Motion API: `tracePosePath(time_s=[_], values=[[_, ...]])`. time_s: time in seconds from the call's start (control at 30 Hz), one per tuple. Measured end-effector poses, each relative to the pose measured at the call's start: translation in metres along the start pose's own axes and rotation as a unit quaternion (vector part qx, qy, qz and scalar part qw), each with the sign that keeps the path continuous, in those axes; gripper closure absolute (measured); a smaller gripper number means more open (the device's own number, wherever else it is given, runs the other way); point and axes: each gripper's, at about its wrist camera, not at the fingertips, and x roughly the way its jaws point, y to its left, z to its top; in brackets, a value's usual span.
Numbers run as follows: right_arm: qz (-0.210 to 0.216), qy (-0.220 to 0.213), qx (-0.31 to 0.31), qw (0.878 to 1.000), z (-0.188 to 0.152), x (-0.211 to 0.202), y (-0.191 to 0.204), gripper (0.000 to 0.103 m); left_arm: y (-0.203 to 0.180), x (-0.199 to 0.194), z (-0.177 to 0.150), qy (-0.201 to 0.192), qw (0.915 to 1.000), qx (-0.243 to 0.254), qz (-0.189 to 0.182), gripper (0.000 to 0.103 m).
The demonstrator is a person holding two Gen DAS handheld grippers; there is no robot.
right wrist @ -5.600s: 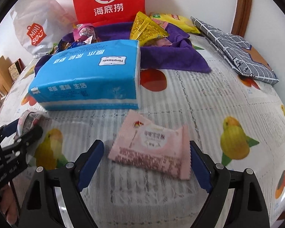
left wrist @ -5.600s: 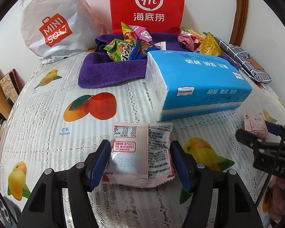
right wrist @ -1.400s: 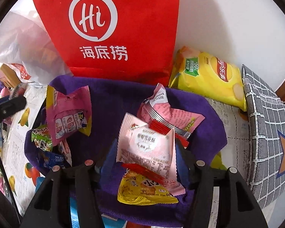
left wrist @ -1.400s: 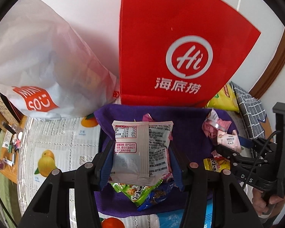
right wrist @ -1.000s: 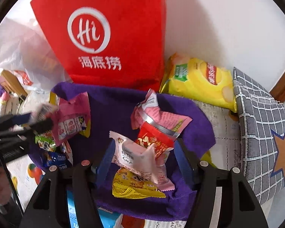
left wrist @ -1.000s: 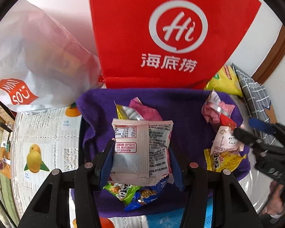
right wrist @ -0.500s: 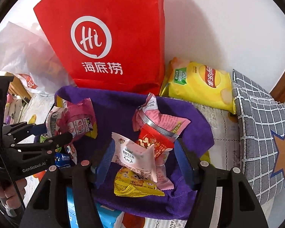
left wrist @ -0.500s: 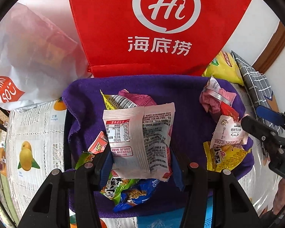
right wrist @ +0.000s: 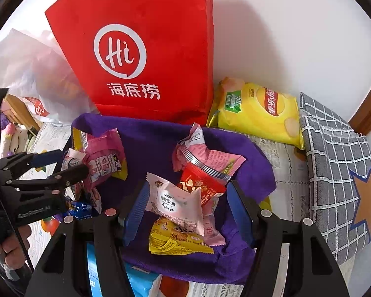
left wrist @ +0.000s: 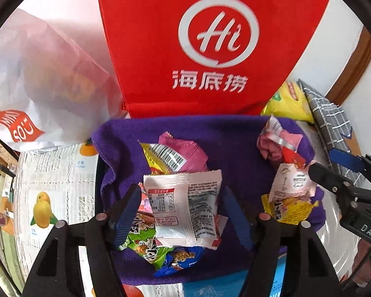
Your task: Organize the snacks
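Note:
A purple cloth-lined basket (left wrist: pixel 235 136) holds several snack packets. In the left wrist view my left gripper (left wrist: pixel 180 212) is open above its left pile; a white packet with a nutrition label (left wrist: pixel 185 208) lies loose between the jaws, tilted, on green and blue packets. In the right wrist view my right gripper (right wrist: pixel 188 215) is open above the right pile; a pale pink packet (right wrist: pixel 175 203) lies between the jaws on a yellow packet (right wrist: pixel 175 242), free of the pads. The left gripper also shows in the right wrist view (right wrist: pixel 59 170), and the right gripper in the left wrist view (left wrist: pixel 334 170).
A red "Hi" bag (left wrist: pixel 210 49) stands against the wall behind the basket. A white Miniso bag (left wrist: pixel 37 86) sits at left. A yellow chip bag (right wrist: pixel 257 111) and grey checked cloth (right wrist: pixel 338 173) lie at right. A blue tissue pack (right wrist: pixel 141 282) is just in front.
Both grippers carried their packets from the table to over the basket and opened. The pink packet dropped first, then the white packet slipped free and tilted onto the left pile.

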Motion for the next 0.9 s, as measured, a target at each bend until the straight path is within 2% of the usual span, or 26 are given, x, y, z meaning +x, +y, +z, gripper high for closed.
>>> tracePosePath(time_s=[0.3,0.5,0.63,0.7,0.77,0.9], values=[[-0.019,-0.029,-0.002,0.999,0.002,-0.024,0.006,0.032,-0.001,-0.022,0.0,-0.027,0.9995,0.009,0.014,0.03],[-0.039,-0.046,-0.014,0.998,-0.001,-0.047,0.019,0.032,0.008,-0.047,0.001,-0.044,0.999,-0.006,0.008,0.028],[-0.034,-0.073,-0.01,0.997,-0.017,-0.074,0.029,0.024,0.011,-0.071,-0.002,-0.069,0.9976,-0.006,0.01,0.027],[-0.048,-0.074,-0.005,0.996,-0.025,-0.084,0.032,0.024,0.011,-0.08,-0.005,-0.077,0.9969,-0.01,0.01,0.022],[-0.064,-0.082,0.007,0.995,-0.035,-0.099,0.034,0.024,0.008,-0.088,-0.009,-0.089,0.996,-0.006,0.003,0.021],[-0.067,-0.107,0.02,0.992,-0.054,-0.126,0.04,0.023,-0.001,-0.1,-0.027,-0.095,0.9954,0.014,-0.001,0.021]])
